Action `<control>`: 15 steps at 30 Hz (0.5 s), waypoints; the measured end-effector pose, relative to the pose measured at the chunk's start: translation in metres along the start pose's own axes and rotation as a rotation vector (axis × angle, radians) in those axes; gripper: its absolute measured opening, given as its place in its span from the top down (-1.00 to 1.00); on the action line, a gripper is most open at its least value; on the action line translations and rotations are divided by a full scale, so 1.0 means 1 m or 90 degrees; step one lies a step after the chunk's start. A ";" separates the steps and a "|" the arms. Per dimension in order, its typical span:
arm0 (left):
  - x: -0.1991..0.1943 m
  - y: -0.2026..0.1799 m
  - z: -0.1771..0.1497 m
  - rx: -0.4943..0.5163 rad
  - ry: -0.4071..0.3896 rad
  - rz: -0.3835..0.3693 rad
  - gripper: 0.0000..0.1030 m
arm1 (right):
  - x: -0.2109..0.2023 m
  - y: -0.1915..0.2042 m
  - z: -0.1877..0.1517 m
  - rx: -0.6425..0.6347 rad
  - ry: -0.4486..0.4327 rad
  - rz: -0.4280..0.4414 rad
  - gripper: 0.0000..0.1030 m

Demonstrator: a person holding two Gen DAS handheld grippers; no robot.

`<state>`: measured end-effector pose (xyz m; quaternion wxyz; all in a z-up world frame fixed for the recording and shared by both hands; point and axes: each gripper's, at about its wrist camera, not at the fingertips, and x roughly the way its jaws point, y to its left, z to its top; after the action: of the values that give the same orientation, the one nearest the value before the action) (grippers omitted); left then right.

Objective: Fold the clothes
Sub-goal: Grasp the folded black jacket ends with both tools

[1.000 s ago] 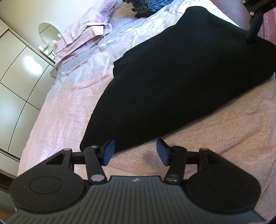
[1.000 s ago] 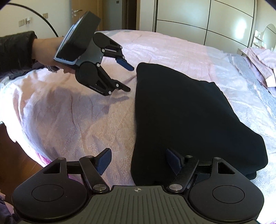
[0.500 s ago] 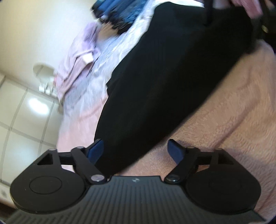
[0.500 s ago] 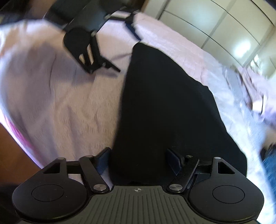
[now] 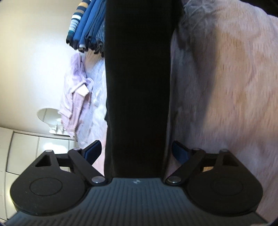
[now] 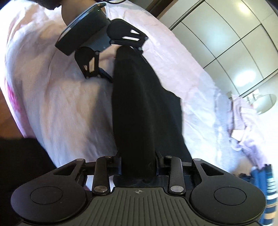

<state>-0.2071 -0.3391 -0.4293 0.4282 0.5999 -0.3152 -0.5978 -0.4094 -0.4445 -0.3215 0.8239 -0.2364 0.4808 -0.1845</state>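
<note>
A black garment [image 5: 137, 87] lies as a long folded band on the pink bed cover [image 5: 225, 104]. One end of it runs between the blue pads of my left gripper [image 5: 136, 152]. Those jaws are closing, and a thin gap still shows at each pad. In the right wrist view the same garment [image 6: 144, 104] stretches from my right gripper [image 6: 139, 163] to the left gripper [image 6: 125, 60] at its far end. The right jaws are closing and pinch the bunched near end of the cloth between them.
A stack of blue folded clothes [image 5: 86, 26] and lilac bedding [image 5: 74, 97] lie at the head of the bed. White wardrobe doors [image 6: 234, 43] and a round mirror [image 6: 265, 102] stand beyond. The bed's edge drops to a wooden floor [image 6: 7, 97]. A person's hand [image 6: 73, 10] holds the left gripper.
Both grippers rolled and moved in over the garment's ends. The right jaws went from wide apart to closed on the cloth. The left gripper sank until the cloth lay between its jaws.
</note>
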 end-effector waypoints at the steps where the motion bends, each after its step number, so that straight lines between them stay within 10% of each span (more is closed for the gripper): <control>1: -0.001 -0.004 0.006 0.008 0.003 -0.005 -0.44 | -0.002 0.000 -0.008 0.000 0.006 -0.003 0.38; 5: -0.002 -0.014 0.021 0.025 0.025 -0.024 0.17 | -0.002 0.023 -0.032 -0.002 0.005 -0.023 0.34; 10: 0.000 -0.007 0.022 0.009 0.052 -0.050 0.33 | 0.010 0.067 -0.030 -0.011 -0.016 -0.109 -0.19; 15: 0.002 0.006 0.022 -0.005 0.058 -0.073 0.35 | 0.046 0.091 -0.017 -0.045 -0.022 -0.130 -0.21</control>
<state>-0.2279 -0.3464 -0.4229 0.4094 0.6418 -0.2585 -0.5947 -0.3959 -0.3987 -0.4130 0.8003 -0.3158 0.4463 -0.2463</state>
